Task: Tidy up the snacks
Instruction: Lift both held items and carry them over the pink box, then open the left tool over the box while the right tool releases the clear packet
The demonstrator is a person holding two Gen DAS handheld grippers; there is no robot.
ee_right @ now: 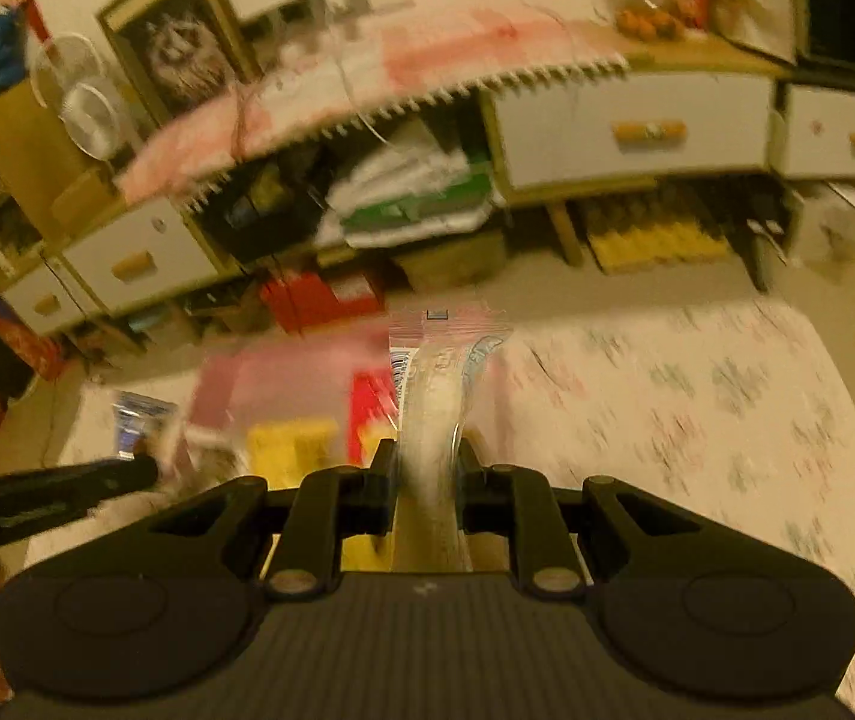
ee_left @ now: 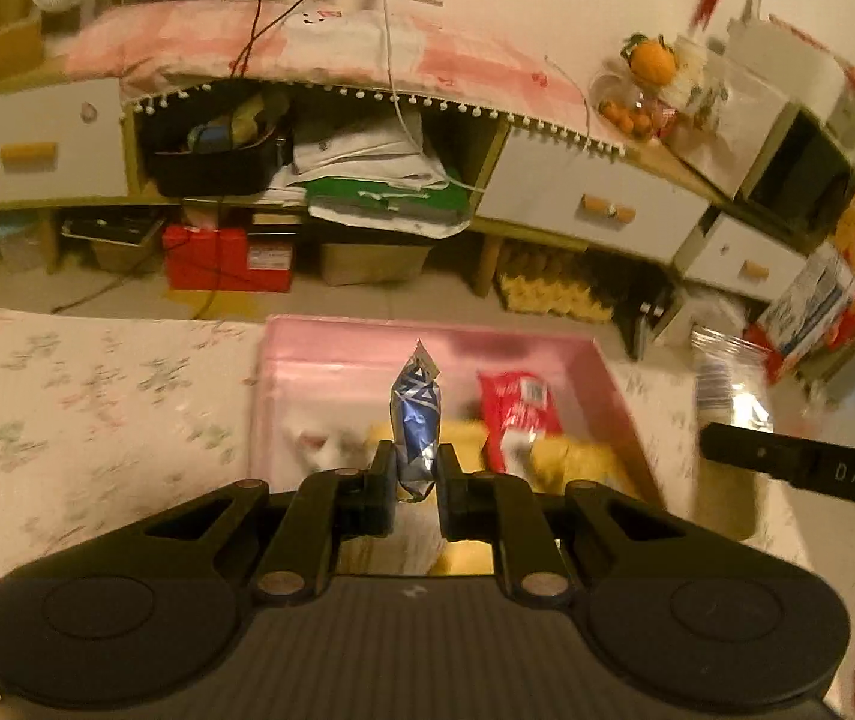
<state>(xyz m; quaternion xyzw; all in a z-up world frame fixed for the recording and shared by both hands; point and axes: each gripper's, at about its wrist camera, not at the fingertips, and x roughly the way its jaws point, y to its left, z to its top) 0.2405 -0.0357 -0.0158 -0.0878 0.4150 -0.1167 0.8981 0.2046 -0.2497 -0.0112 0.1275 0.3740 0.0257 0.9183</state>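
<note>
Both grippers loaded: left gripper (ee_left: 417, 468) fingers clamp blue foil packet (ee_left: 416, 414), right gripper (ee_right: 425, 468) fingers pinch clear packet (ee_right: 436, 396); I'd release low inside pink box (ee_left: 607, 372), lower centre.

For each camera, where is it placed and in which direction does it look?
Left wrist: on the left tongs, looking down-forward at the pink box; they hold a blue packet; right tongs enter at the right.
Right wrist: on the right tongs, facing the cabinet; they hold a clear packet; left tongs enter at the left.
Shared: box, floral cloth, cabinet.
</note>
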